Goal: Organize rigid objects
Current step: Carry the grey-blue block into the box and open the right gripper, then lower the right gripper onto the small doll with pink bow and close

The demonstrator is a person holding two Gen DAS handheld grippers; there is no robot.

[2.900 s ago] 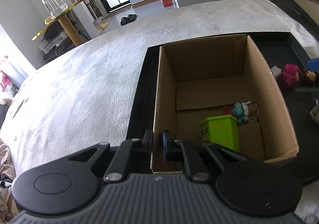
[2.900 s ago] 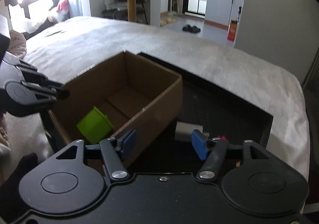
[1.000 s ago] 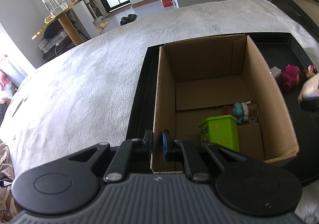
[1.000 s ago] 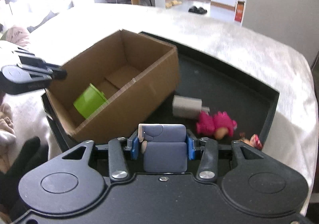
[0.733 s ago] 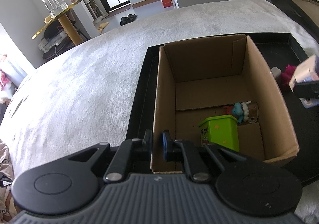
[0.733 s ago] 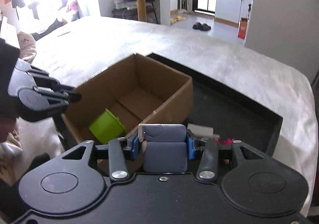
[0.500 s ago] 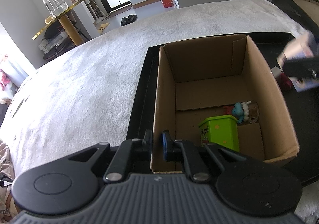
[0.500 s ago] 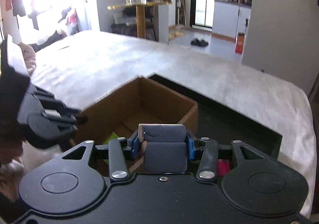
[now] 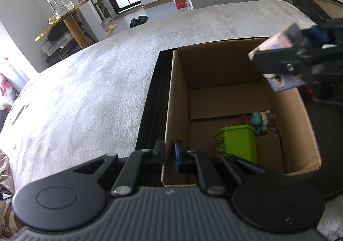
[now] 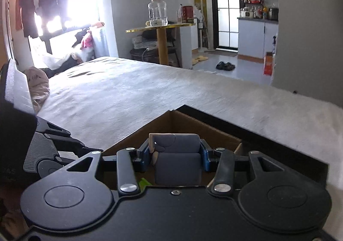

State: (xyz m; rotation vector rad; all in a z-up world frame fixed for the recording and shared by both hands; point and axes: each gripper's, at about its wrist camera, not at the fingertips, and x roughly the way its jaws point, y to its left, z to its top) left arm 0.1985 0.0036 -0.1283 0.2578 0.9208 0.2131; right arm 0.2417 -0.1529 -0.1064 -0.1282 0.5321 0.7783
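An open cardboard box (image 9: 178,95) stands on a black tray (image 9: 150,101). Inside lie a green toy bin (image 9: 235,142) and a small blue figure (image 9: 258,122). My left gripper (image 9: 168,155) is shut on the box's near left wall. My right gripper (image 10: 176,154) is shut on a small blue-grey printed box (image 10: 178,161) and holds it in the air above the cardboard box's far right corner; the printed box also shows in the left wrist view (image 9: 278,65), and the cardboard box in the right wrist view (image 10: 193,127).
The tray sits on a white textured bedcover (image 9: 85,91). A pink toy (image 9: 308,93) lies on the tray right of the box, mostly hidden. A gold side table with a glass jar (image 9: 57,5) stands beyond the bed.
My right gripper closed on the small printed box, lifted it off the tray and carried it up and over the cardboard box. My left gripper has stayed clamped on the box wall.
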